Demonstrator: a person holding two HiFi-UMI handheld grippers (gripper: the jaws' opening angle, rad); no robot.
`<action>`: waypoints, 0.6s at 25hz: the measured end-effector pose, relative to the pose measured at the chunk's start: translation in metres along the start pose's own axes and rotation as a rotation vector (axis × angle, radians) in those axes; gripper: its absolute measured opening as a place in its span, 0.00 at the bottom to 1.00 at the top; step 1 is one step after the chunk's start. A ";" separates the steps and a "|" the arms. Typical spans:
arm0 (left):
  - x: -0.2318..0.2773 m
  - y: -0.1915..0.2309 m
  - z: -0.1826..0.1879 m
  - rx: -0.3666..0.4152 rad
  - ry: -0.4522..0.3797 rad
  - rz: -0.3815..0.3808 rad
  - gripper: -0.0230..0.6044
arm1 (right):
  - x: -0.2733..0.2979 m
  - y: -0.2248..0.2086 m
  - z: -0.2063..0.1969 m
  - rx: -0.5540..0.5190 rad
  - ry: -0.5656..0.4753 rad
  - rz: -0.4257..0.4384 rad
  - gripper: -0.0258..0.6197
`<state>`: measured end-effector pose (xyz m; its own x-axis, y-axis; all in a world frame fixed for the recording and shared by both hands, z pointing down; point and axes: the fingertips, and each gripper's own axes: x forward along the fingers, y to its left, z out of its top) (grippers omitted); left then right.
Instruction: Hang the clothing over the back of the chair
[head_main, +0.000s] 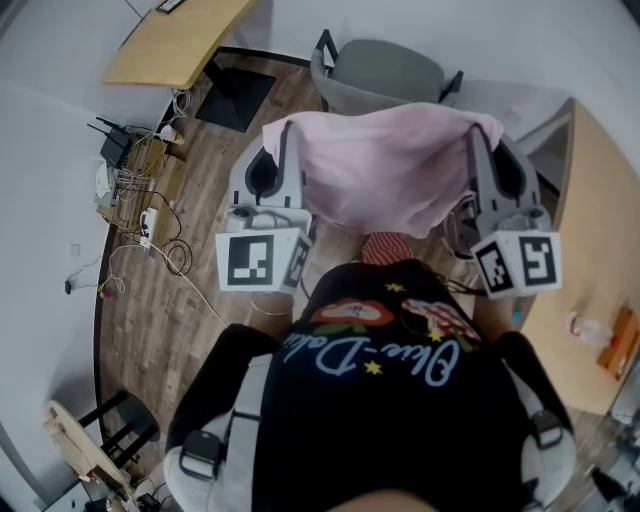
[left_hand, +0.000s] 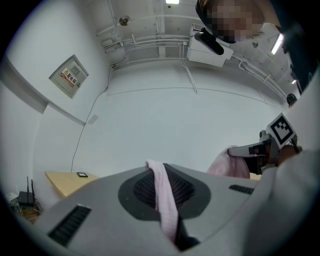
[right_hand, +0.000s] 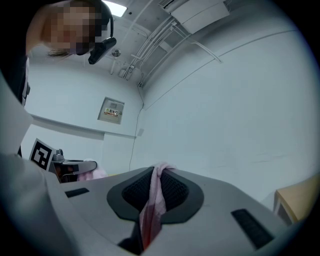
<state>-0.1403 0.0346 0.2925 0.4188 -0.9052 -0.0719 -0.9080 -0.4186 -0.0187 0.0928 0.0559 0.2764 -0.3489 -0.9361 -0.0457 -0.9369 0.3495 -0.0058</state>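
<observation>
— Left gripper (head_main: 284, 135)?
— Pinched shut on the left top corner of the pink garment (head_main: 385, 175).
— Right gripper (head_main: 478, 138)?
— Clamped on the right top corner, with a thicker fold between the jaws.
— And the garment?
— Stretched in the air between both, hanging down on the near side of the grey chair (head_main: 385, 72). Contact with the backrest unclear.

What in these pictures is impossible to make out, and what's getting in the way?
Head view: the pink garment, held between left gripper and right gripper, hides the near part of the grey chair.
Head view: the garment's type; it hangs bunched, showing no sleeves or collar.
Both gripper views: the chair is out of frame; each gripper's own body fills the bottom.
Left gripper view: the wall notice, print too small to read.
</observation>
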 end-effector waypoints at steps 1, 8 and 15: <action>0.004 0.004 0.003 -0.007 0.001 0.002 0.05 | 0.006 0.001 0.003 -0.001 0.005 0.002 0.09; 0.023 0.021 0.006 -0.027 0.003 0.015 0.05 | 0.034 -0.004 0.011 -0.019 0.018 0.011 0.09; 0.044 0.026 0.005 -0.023 0.011 0.016 0.05 | 0.052 -0.016 0.011 -0.016 0.020 0.011 0.09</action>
<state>-0.1451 -0.0158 0.2840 0.4040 -0.9127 -0.0607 -0.9143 -0.4050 0.0049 0.0900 0.0026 0.2628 -0.3593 -0.9329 -0.0260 -0.9332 0.3591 0.0104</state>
